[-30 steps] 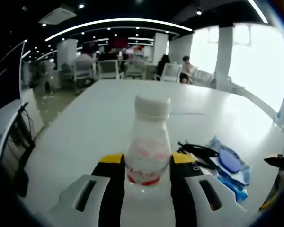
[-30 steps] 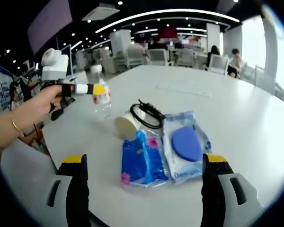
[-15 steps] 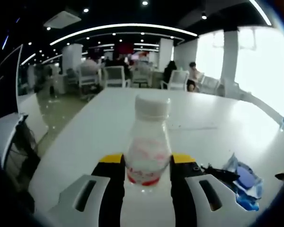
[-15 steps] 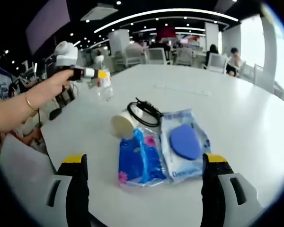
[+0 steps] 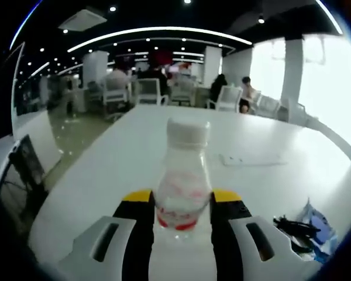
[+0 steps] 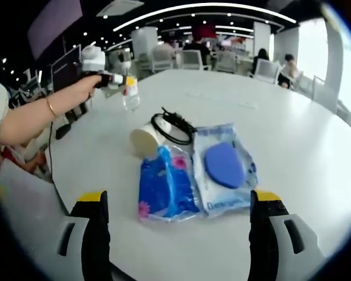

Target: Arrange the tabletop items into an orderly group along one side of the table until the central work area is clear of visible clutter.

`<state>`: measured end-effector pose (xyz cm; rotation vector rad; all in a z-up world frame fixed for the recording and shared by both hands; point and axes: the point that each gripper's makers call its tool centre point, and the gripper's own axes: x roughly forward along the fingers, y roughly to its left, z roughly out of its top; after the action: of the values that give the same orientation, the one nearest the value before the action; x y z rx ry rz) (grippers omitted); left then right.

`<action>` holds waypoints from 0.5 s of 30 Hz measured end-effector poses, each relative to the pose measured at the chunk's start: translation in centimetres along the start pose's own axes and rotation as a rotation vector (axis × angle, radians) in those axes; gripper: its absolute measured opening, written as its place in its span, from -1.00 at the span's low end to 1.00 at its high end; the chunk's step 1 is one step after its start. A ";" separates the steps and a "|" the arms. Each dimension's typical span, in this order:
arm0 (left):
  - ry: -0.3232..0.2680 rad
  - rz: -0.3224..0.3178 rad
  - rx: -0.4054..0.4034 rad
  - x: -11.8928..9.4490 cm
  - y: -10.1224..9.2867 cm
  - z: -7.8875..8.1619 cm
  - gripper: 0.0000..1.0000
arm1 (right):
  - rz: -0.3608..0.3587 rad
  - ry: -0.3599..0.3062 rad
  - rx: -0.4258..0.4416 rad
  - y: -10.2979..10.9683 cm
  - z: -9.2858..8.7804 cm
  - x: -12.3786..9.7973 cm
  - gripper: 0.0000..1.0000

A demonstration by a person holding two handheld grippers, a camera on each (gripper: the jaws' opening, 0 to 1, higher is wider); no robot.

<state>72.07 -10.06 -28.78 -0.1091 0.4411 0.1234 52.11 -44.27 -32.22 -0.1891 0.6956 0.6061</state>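
Bottle: small clear plastic bottle (image 5: 182, 178) with a white cap and red label, upright at the centre of the left gripper view, pinched at its lower body between the yellow-tipped jaws.
Left gripper (image 5: 182, 206): clamped on the bottle; the low grip leaves the cap and neck free and keeps the bottle standing, which should let it be set down without tipping.
Left gripper from the other side: in the right gripper view the left gripper (image 6: 120, 82) sits at about 10 o'clock, held by a hand (image 6: 82, 93) on an outstretched arm, with the bottle (image 6: 130, 95) carried above the table's (image 6: 292, 134) far edge, well apart from the pile. Likely reason: the bottle is being taken to one side of the table.
Right gripper (image 6: 181, 234): jaws wide apart, nothing between them, poised just short of the pile, probably waiting its turn.
Pile: blue patterned packet (image 6: 167, 187) and wipes pack with a blue lid (image 6: 223, 167) lie side by side and touching; a paper cup (image 6: 143, 140) on its side and a black cable (image 6: 172, 126) lie just beyond them at 11 o'clock.
View differences: the right gripper view gives the whole pile and the carrying hand; the left gripper view catches the cable (image 5: 295, 227) and a corner of the packs at 4 o'clock, but shows the grip on the bottle closely and a flat sheet (image 5: 245, 159) farther along the table.
Task state: judged early, pile at centre not yet moved.
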 end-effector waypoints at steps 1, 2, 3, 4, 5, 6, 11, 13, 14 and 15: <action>-0.004 0.005 0.006 0.3 0.1 0.2 -0.33 | -0.001 0.008 0.001 0.0 -0.2 0.0 0.99; -0.005 0.006 0.010 0.5 0.2 0.3 -0.33 | 0.000 0.011 0.001 0.0 -0.3 0.1 0.99; -0.010 0.009 0.018 0.8 0.4 0.5 -0.33 | 0.000 0.015 0.003 -0.1 -0.4 0.1 0.99; -0.013 0.011 0.022 0.9 0.5 0.6 -0.33 | -0.001 0.019 0.004 -0.1 -0.5 0.1 0.99; -0.017 0.018 0.021 1.0 0.8 0.7 -0.33 | 0.001 0.024 0.003 -0.1 -0.6 0.1 0.99; -0.035 0.030 0.034 1.2 1.1 1.0 -0.33 | 0.001 0.025 0.003 0.0 -0.6 0.1 0.99; -0.055 0.045 0.030 1.8 1.7 1.4 -0.33 | -0.003 0.045 -0.014 0.0 -1.0 0.2 0.99; -0.051 0.063 0.021 2.0 2.0 1.3 -0.33 | -0.006 0.049 -0.020 -0.1 -1.1 0.2 0.99; -0.050 0.075 0.015 2.0 2.1 1.3 -0.33 | -0.007 0.050 -0.022 -0.1 -1.1 0.2 0.99; -0.054 0.075 0.021 2.1 2.1 1.2 -0.33 | -0.005 0.051 -0.021 -0.1 -1.1 0.3 0.99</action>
<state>74.14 -7.62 -28.79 -0.0687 0.3929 0.1955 51.72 -44.66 -33.27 -0.2262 0.7379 0.6054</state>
